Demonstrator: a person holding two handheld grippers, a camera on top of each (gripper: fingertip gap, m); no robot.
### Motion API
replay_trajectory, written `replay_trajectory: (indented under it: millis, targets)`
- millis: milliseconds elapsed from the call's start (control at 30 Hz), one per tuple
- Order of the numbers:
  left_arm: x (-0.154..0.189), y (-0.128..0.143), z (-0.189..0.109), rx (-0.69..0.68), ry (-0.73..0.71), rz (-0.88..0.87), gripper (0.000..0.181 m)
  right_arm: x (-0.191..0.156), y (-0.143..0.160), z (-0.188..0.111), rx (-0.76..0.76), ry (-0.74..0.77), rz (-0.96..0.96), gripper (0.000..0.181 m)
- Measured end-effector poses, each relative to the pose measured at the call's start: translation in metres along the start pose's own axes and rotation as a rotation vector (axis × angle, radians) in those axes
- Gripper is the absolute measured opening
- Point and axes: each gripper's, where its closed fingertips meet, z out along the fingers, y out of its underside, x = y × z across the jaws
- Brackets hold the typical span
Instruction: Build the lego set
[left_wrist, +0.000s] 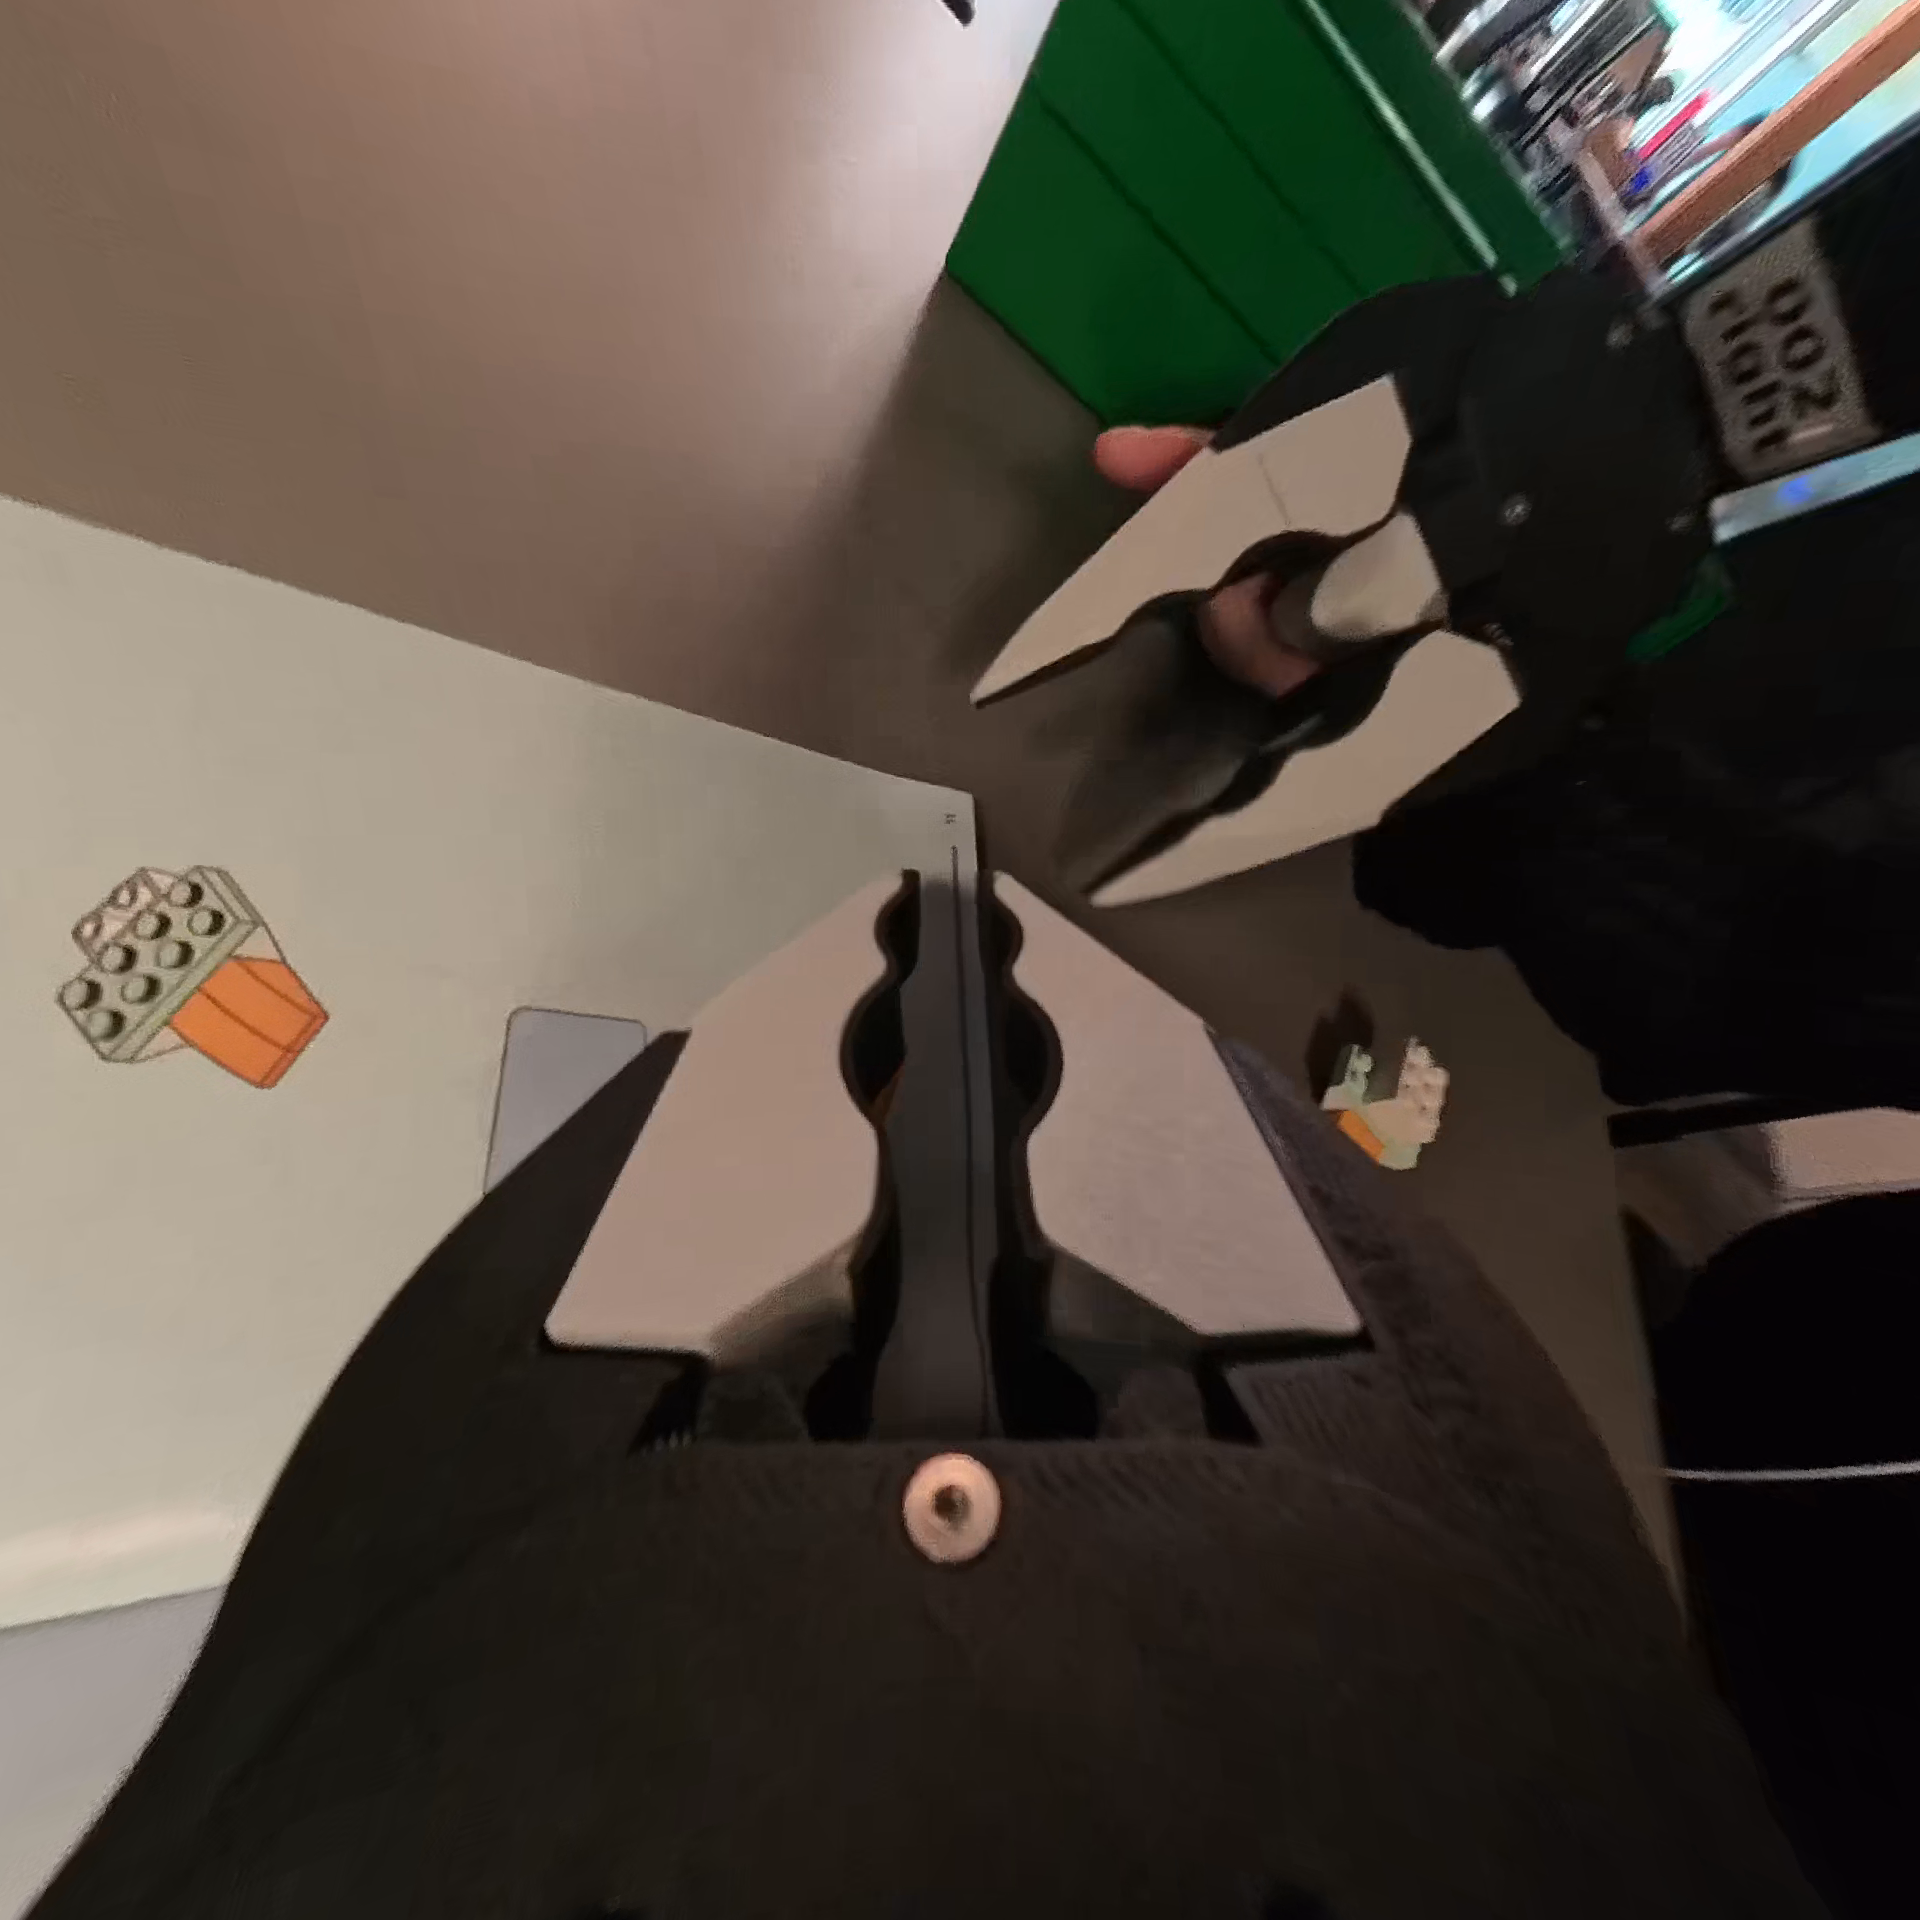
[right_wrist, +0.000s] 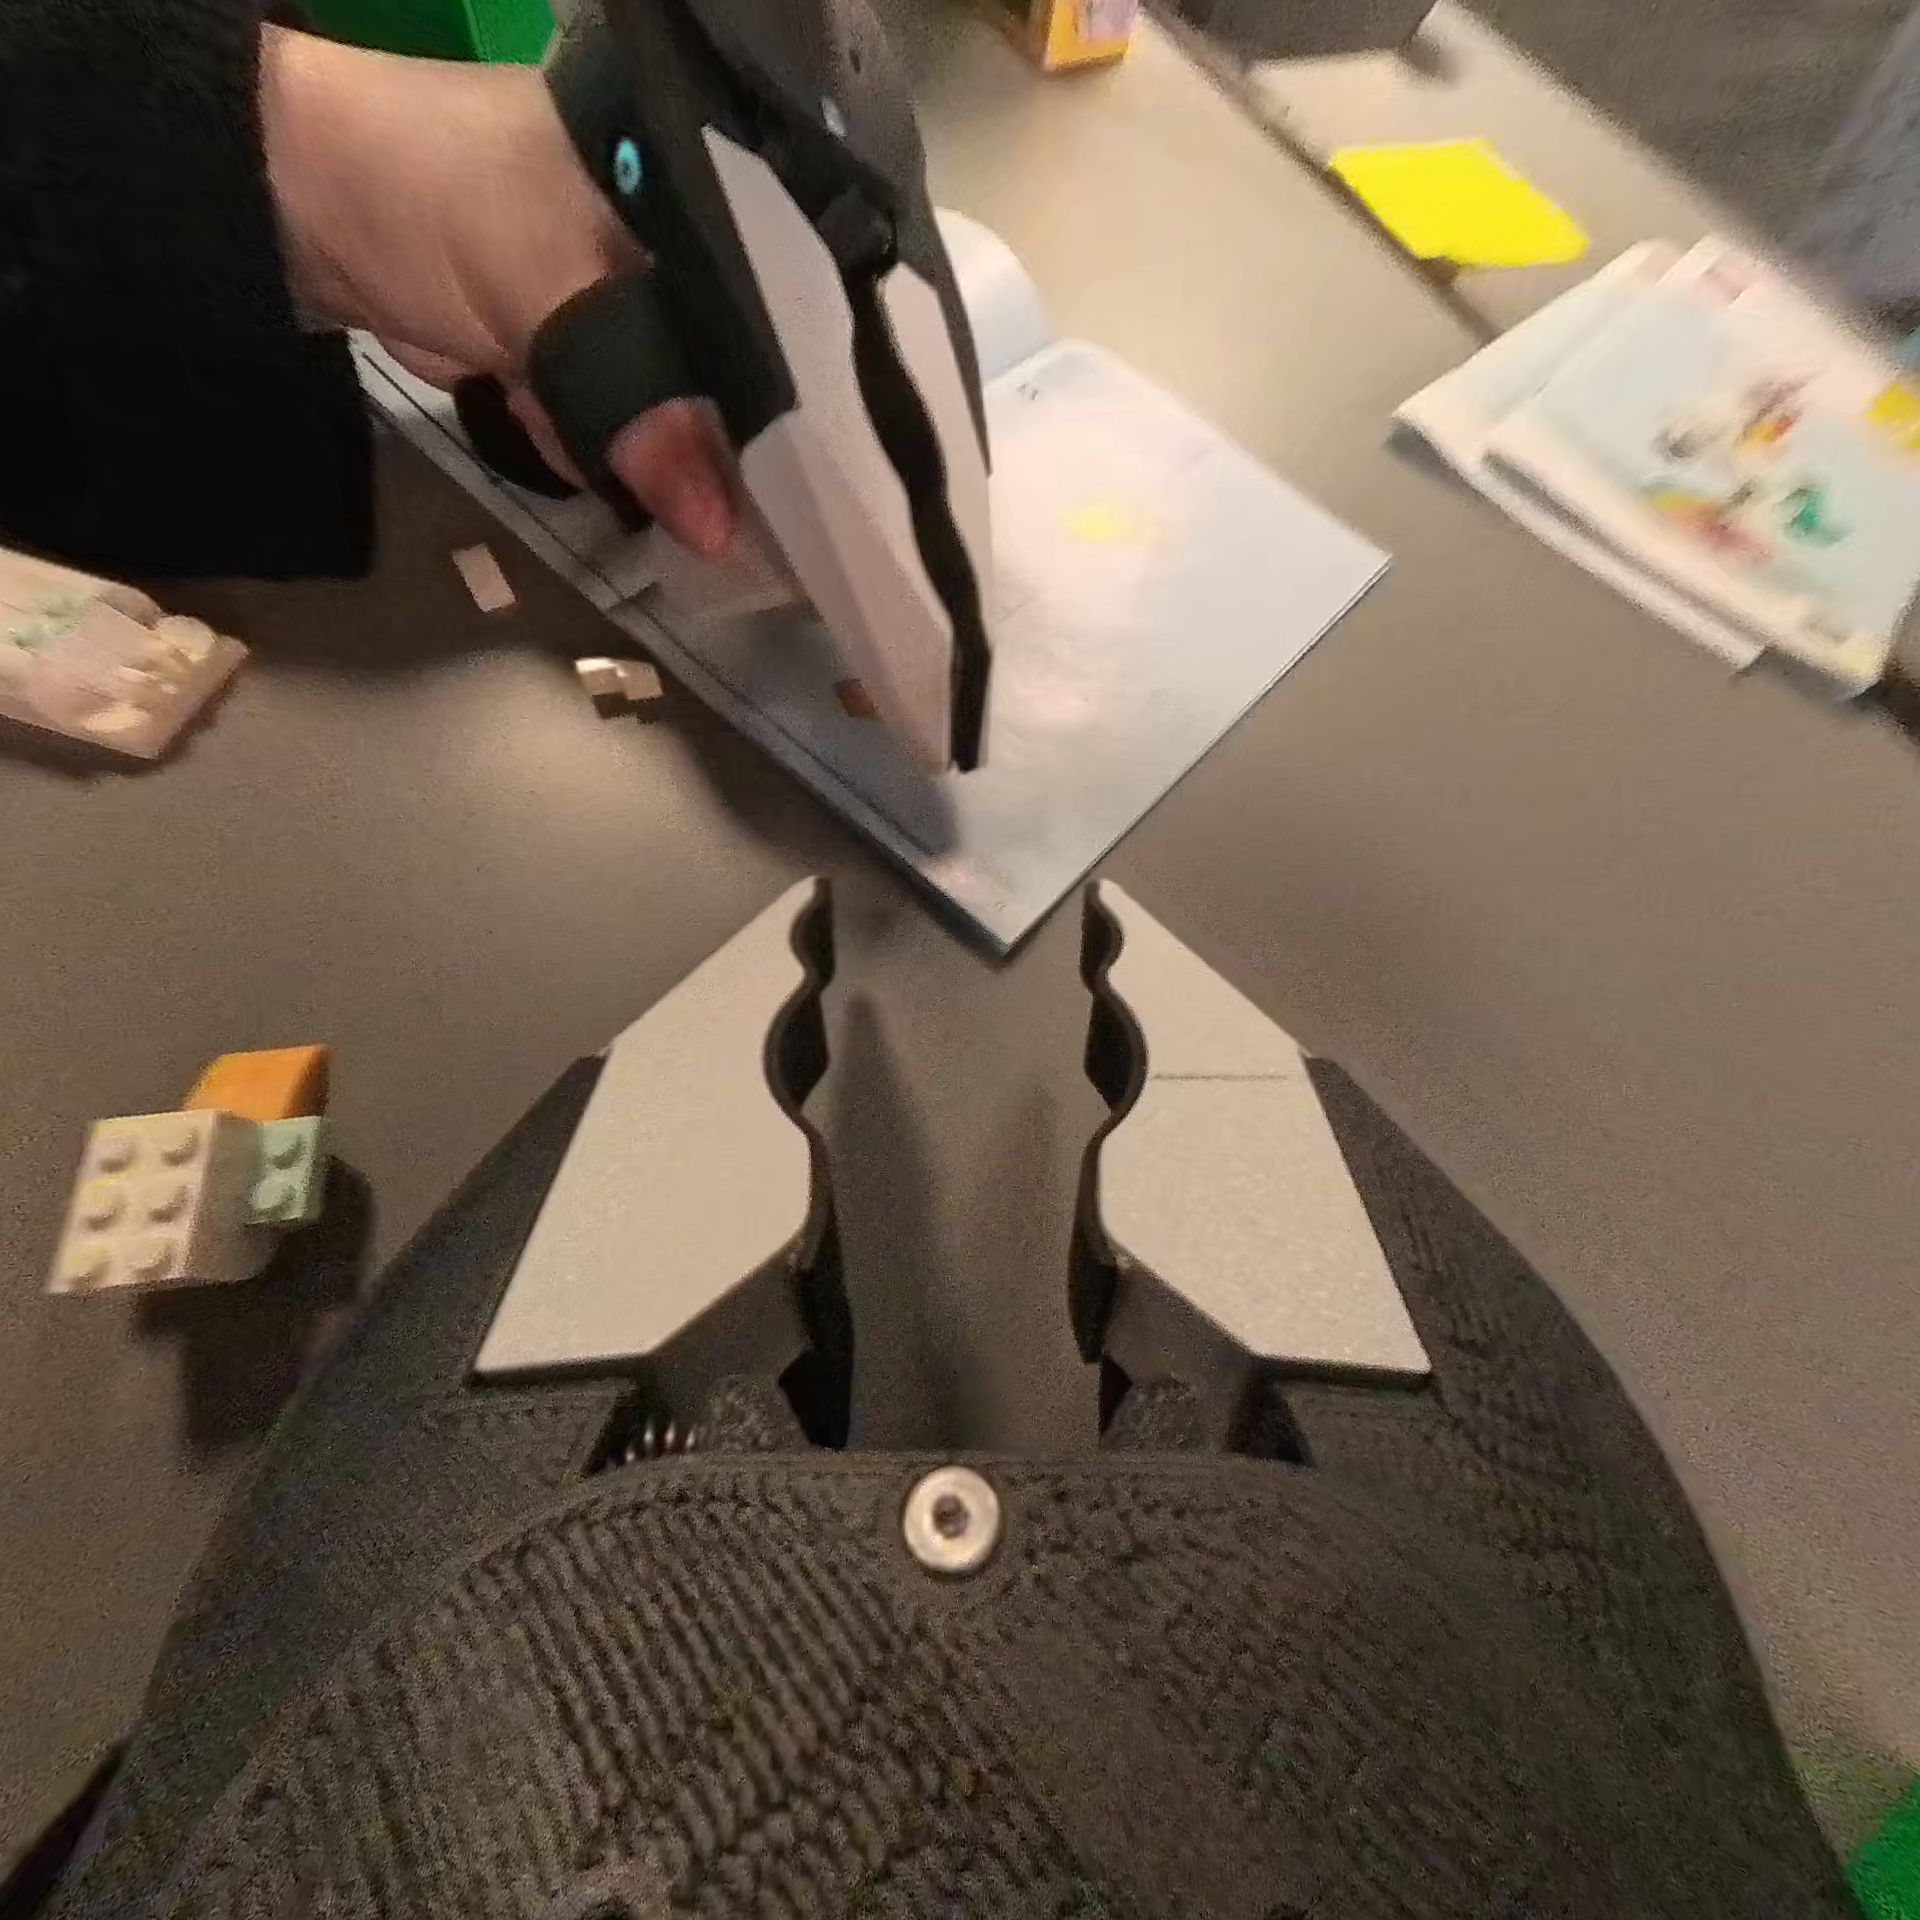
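My left gripper (left_wrist: 954, 883) is shut on the thin edge of a page of the instruction booklet (left_wrist: 436, 790), which shows a picture of white and orange bricks. In the right wrist view the left gripper (right_wrist: 951, 758) points down onto the booklet (right_wrist: 1143, 644). My right gripper (right_wrist: 956, 904) is open and empty, just short of the booklet's near corner; it also shows in the left wrist view (left_wrist: 1034, 800). A small assembly of white, pale green and orange bricks (right_wrist: 197, 1184) lies on the grey table to the right gripper's left, and it also shows in the left wrist view (left_wrist: 1392, 1112).
A larger white brick assembly (right_wrist: 104, 665) lies at the far left. Two small pale pieces (right_wrist: 483, 577) (right_wrist: 618, 681) lie beside the booklet. More booklets (right_wrist: 1662, 468) and a yellow sheet (right_wrist: 1455, 203) lie at the right. A green bin (left_wrist: 1195, 208) stands beyond. Left and right tips are no more than a few centimetres apart. Both grippers' tips are roughly 15 centimetres from the larger white brick assembly (right_wrist: 104, 665).
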Motion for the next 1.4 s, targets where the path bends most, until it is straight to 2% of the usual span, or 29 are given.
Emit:
replay_trajectory:
  millis: [67,200,433,767,933,1100,1200,1333,1400]
  targets:
    - [-0.002,-0.002,-0.002,0.012,0.043,-0.07,0.005,-0.006,0.004,0.002,-0.031,-0.041,0.058,0.053]
    - [-0.003,-0.007,-0.006,0.053,0.067,-0.115,0.0,-0.018,0.007,0.005,-0.067,-0.12,0.137,0.056]
    - [-0.004,-0.007,-0.006,0.055,0.078,-0.128,0.0,-0.012,0.011,0.006,-0.086,-0.102,0.207,0.054]
    - [-0.004,-0.005,-0.005,0.038,0.081,-0.137,0.0,-0.016,0.012,0.007,-0.097,-0.117,0.186,0.054]
    - [-0.004,-0.005,-0.005,0.035,0.084,-0.138,0.0,-0.018,0.0,0.006,-0.029,-0.126,0.163,0.048]
    - [-0.004,-0.005,-0.005,0.035,0.087,-0.14,0.0,-0.021,0.004,0.01,-0.068,-0.118,0.134,0.047]
    - [-0.003,-0.005,-0.005,0.034,0.092,-0.134,0.0,-0.02,-0.001,0.01,-0.039,-0.112,0.127,0.046]
    - [0.004,-0.005,-0.005,0.036,0.109,-0.088,0.022,-0.018,-0.009,0.012,0.0,-0.073,0.078,0.045]
    - [0.006,-0.004,-0.004,0.031,0.101,-0.054,0.027,-0.018,-0.013,0.013,0.014,-0.058,0.049,0.045]
